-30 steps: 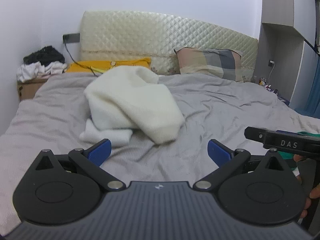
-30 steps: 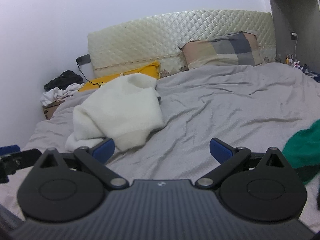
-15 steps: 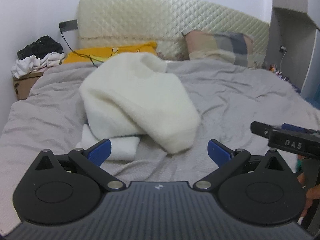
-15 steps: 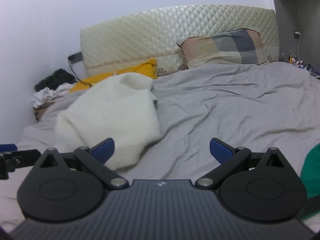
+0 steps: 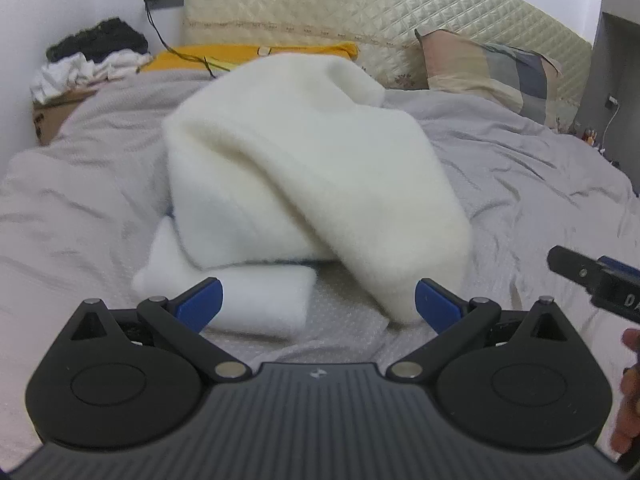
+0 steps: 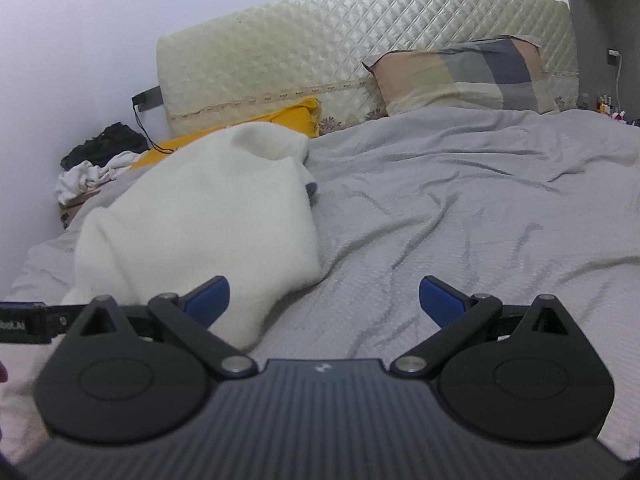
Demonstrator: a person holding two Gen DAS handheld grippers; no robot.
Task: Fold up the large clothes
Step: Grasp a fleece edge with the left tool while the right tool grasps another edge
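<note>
The white fleece garment (image 5: 304,184) lies in a loose, bunched heap on the grey bed (image 6: 460,216), so I judge that the folding is not really begun. The left tongs (image 5: 318,304) and the right tongs (image 6: 324,298) are both spread wide and empty, close to its near edge, not touching it.

Fuzzy white fleece garment (image 5: 312,184) lies on a matt, crinkled grey cloth sheet (image 6: 460,216); upper frame, a glossy quilted headboard (image 6: 360,52).
</note>
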